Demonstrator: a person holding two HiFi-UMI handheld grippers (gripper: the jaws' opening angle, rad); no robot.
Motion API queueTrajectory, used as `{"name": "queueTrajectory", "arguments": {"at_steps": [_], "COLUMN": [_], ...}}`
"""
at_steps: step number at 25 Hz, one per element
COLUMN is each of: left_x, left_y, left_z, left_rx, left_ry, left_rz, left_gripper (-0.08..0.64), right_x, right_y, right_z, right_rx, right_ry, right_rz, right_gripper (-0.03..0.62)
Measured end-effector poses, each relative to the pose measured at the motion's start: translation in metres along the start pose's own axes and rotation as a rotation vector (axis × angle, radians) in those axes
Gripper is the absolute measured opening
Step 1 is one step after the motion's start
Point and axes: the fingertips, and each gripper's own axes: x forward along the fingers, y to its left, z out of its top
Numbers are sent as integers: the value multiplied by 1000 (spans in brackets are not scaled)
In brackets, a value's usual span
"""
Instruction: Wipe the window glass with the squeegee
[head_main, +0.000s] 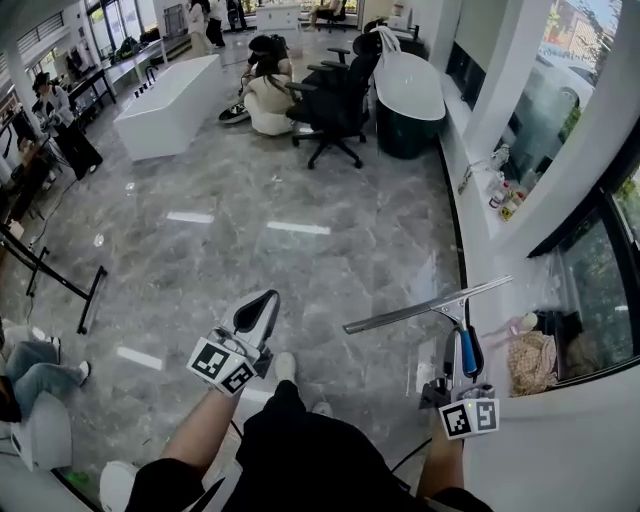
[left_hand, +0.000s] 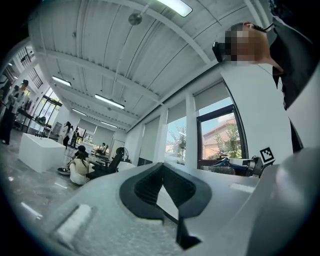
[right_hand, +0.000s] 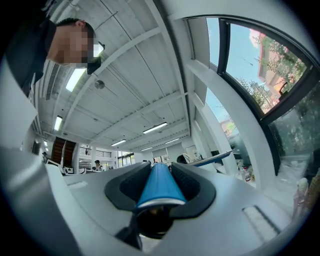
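In the head view the right gripper pinches the blue handle of the squeegee. Its long blade lies crosswise beyond the fingers and clear of the window glass on the right. The left gripper view shows the left gripper with its pads pressed together on nothing, the squeegee only a small blur far right. In the right gripper view the handle sits wedged between both pads, its near end lost in shadow.

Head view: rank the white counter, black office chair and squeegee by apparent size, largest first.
1. white counter
2. black office chair
3. squeegee: long but thin, and nearest the camera, so its rank against the chair is unsure.
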Motion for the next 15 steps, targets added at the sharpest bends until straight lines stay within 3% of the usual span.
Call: {"name": "queueTrajectory", "arguments": {"at_steps": [7,15], "left_x": [76,182], "left_y": [12,52], "left_z": [-7,-15], "left_rx": [3,-16], "left_ry": [6,-4], "left_rz": [-96,-215], "left_gripper": [0,0], "right_x": [23,91], "right_y": [-34,-61], "right_z": [7,14], "right_rx": [-35,-98], "right_ry": [-15,-60], "right_rz": [-106,-207], "right_gripper": [130,130]}}
